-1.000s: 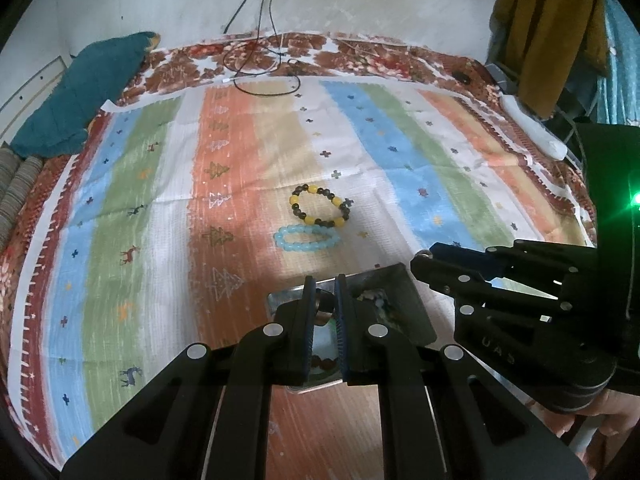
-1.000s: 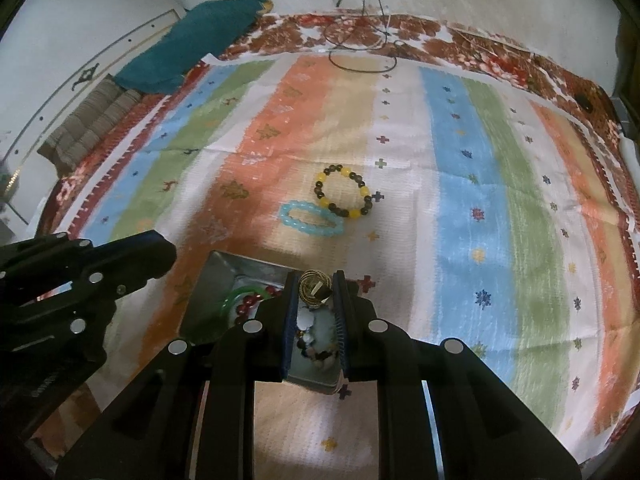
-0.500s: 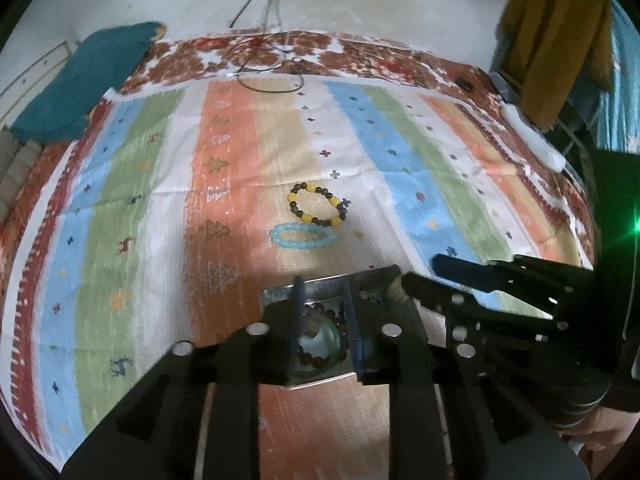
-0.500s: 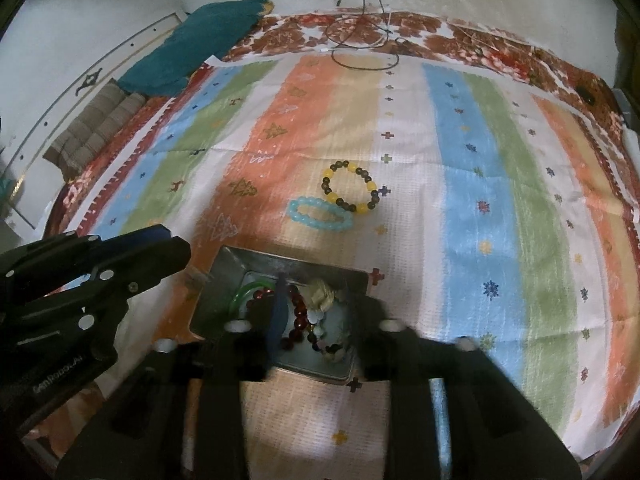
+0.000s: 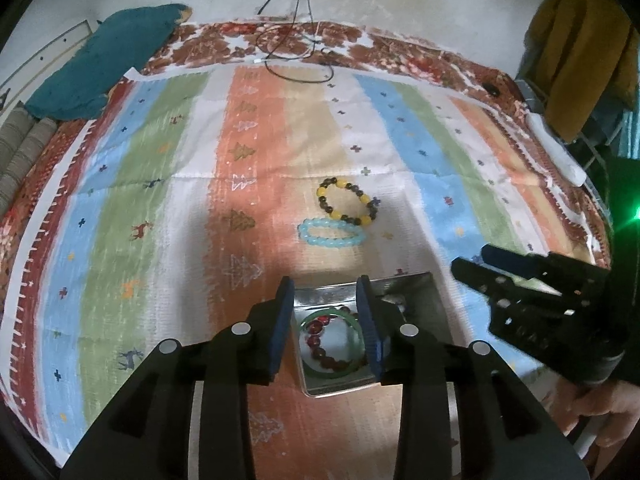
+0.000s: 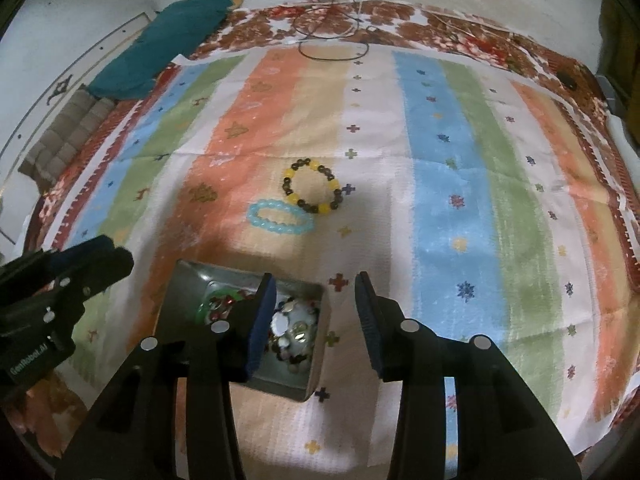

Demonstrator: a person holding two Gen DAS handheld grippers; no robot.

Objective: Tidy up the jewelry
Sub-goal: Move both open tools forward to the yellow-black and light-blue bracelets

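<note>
A metal tin [image 5: 430, 300] [image 6: 188, 292] sits on the striped cloth and holds a green bangle [image 5: 320, 317], dark red beads [image 5: 320, 354] and several pale pieces [image 6: 294, 330]. A yellow-and-dark bead bracelet [image 5: 346, 205] [image 6: 312, 190] and a light blue bead bracelet [image 5: 332, 233] [image 6: 279, 217] lie on the cloth beyond the tin. My left gripper [image 5: 325, 326] is open and empty above the tin. My right gripper [image 6: 314, 320] is open and empty over the tin's right edge; it also shows in the left wrist view [image 5: 492, 266].
A teal cushion [image 5: 100, 76] lies at the far left corner. A black cable [image 5: 296, 52] coils at the cloth's far edge. A white object [image 5: 556, 156] lies at the right edge under a hanging mustard garment [image 5: 580, 52]. The wall stands beyond.
Both grippers have opened. The gold piece held in the right gripper has dropped into the tin. Both grippers have lifted and pulled back a little.
</note>
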